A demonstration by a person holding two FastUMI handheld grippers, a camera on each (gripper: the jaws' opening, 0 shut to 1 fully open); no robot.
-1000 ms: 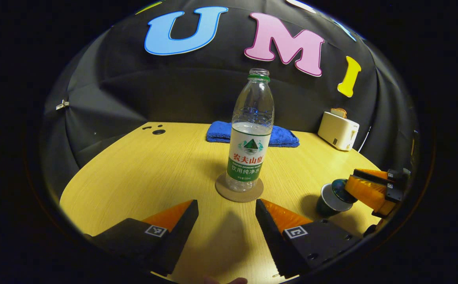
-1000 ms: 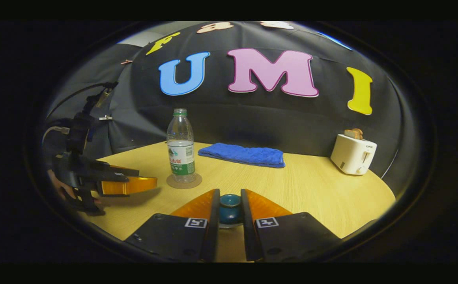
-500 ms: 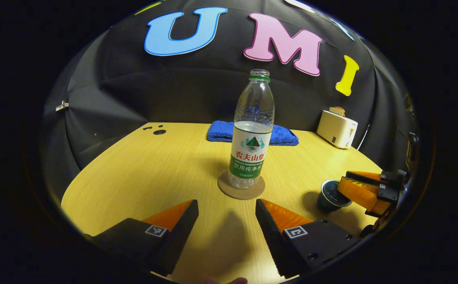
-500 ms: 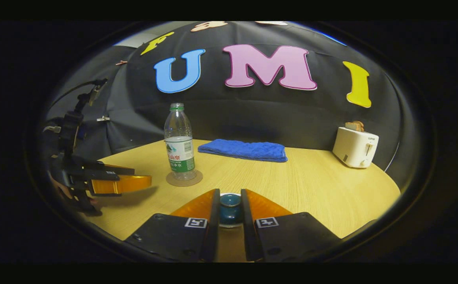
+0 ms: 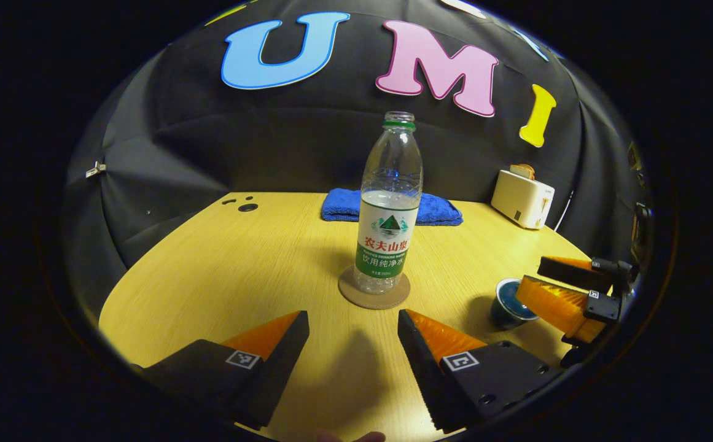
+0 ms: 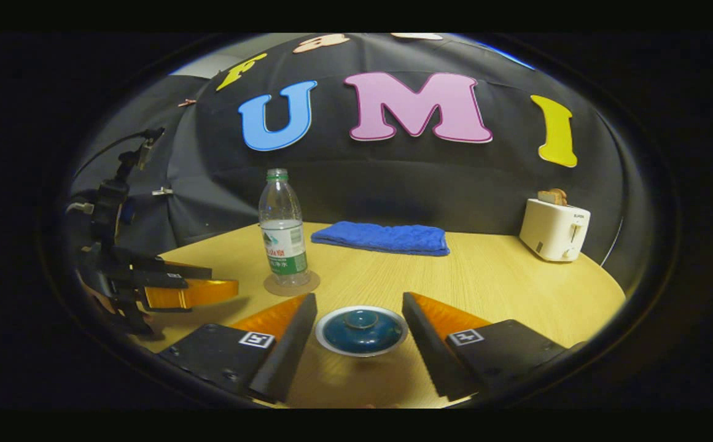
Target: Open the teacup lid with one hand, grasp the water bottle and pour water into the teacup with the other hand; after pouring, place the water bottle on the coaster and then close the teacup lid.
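Observation:
A clear water bottle point(image 5: 390, 209) with a green label, no cap and some water stands upright on a round brown coaster point(image 5: 373, 296). My left gripper point(image 5: 353, 319) is open, a short way in front of the bottle and holding nothing. The dark blue teacup point(image 6: 361, 331) has its lid point(image 6: 361, 320) resting on it, with the knob up. My right gripper point(image 6: 359, 299) is open, one finger on each side of the cup and clear of the lid. In the left gripper view the teacup point(image 5: 506, 305) sits at the right, under the right gripper point(image 5: 529, 277).
A folded blue towel point(image 6: 384, 238) lies at the back of the wooden table point(image 6: 503, 282). A white toaster point(image 6: 554, 228) with bread stands at the back right. The left gripper point(image 6: 224, 277) hovers left of the bottle point(image 6: 282, 230) in the right gripper view.
My right gripper was shut on the lid's knob; it has opened and let go, leaving the lid on the teacup. The left gripper has barely moved.

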